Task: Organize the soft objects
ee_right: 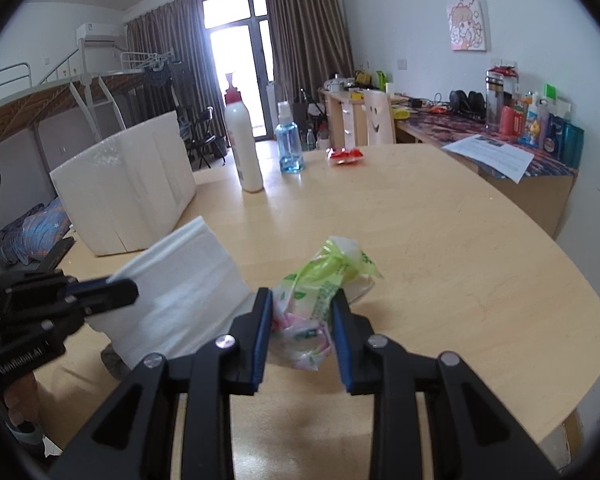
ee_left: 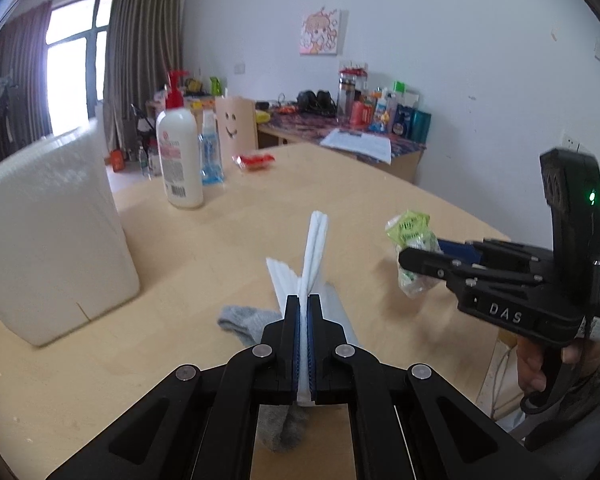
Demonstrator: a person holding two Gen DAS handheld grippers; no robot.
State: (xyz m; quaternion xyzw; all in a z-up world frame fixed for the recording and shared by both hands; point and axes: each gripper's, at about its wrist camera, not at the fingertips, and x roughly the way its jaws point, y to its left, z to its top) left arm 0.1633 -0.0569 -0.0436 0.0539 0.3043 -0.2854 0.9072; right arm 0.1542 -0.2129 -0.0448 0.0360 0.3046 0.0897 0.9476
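Pale wooden counter (ee_right: 440, 240), rounded edge, in a white-walled room with brown curtains (ee_right: 300, 28) at a bright glass door.

Item one: white folded foam sheet (ee_right: 180, 292), clenched edge-on in the jaws of my left gripper (ee_left: 303, 308); the blue pads are pressed tight on it. From the right wrist view it is raised off the counter, tilted, its broad face showing.

Item two: crumpled green-and-pink plastic packet (ee_right: 320, 300), grasped between the jaws of my right gripper (ee_right: 302, 312); both blue pads press its sides. From the left wrist view it is clear of the counter, to the right of the foam sheet. A hand (ee_left: 540, 364) grips the right gripper's handle.

Item three: grey sock (ee_left: 248, 322), lying on the counter under and just behind the left gripper, partly hidden by it.

Item four: white foam box (ee_right: 128, 188), upright at the counter's left side, well apart from the held things.

Item five: white lotion pump bottle (ee_right: 246, 144) with red top, standing at the far edge; blue clear spray bottle (ee_right: 289, 144) just beside it.

Item six: small red packet (ee_right: 346, 156), flat, near the far edge.

Beyond: side desk (ee_right: 520, 176) crowded with bottles, printed paper (ee_right: 492, 156) overhanging its edge; cartoon picture (ee_right: 468, 22) on the wall.
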